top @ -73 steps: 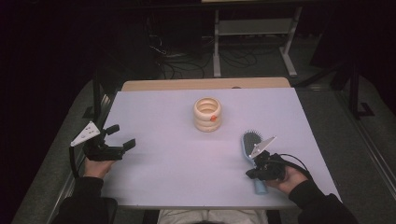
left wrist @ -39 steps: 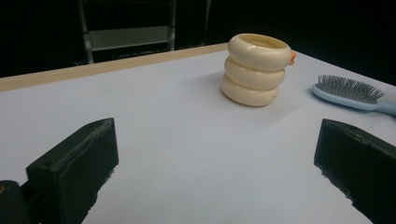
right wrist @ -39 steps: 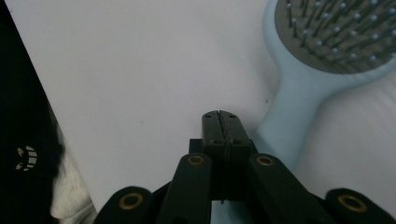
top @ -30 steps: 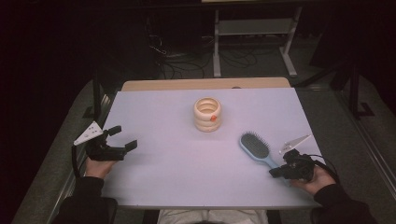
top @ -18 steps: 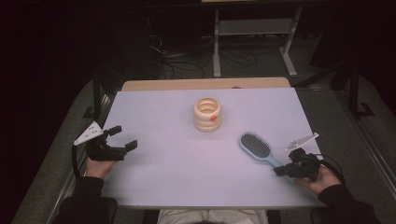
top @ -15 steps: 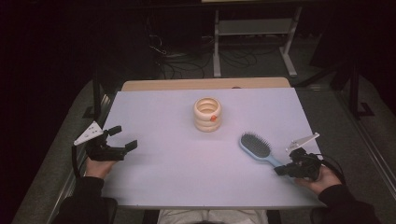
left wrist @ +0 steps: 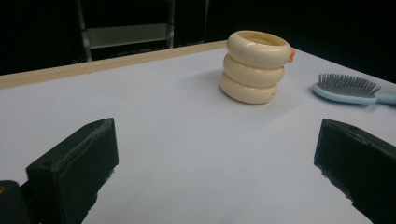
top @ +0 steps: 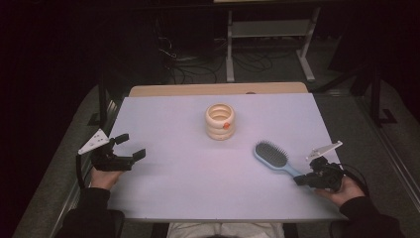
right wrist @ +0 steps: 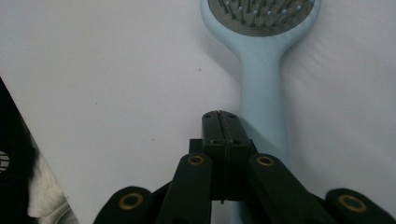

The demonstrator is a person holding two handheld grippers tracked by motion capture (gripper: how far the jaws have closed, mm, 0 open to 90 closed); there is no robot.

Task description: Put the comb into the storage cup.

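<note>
A light blue hairbrush [top: 270,154] lies bristles up on the white table [top: 173,198], its handle pointing to the near right. My right gripper [top: 298,181] is shut at the handle's end. In the right gripper view the two jaws [right wrist: 222,116] meet with nothing between them, and the hairbrush [right wrist: 261,84] handle runs just beside and under them. A cream stack of three rings [top: 221,121] with an orange spot stands at mid-table. My left gripper [top: 131,146] hovers open at the left edge. It faces the ring stack [left wrist: 254,65] and the hairbrush [left wrist: 348,88] with nothing between its jaws [left wrist: 217,140].
A wooden strip [top: 218,89] borders the table's far edge. Beyond it, on the dark floor, are cables and a metal stand [top: 267,29]. The table's right edge runs close by my right hand.
The brush handle has swung from pointing toward the person to pointing near right, and my right gripper has moved right with it. In the last second little has shifted. The left gripper has stayed put.
</note>
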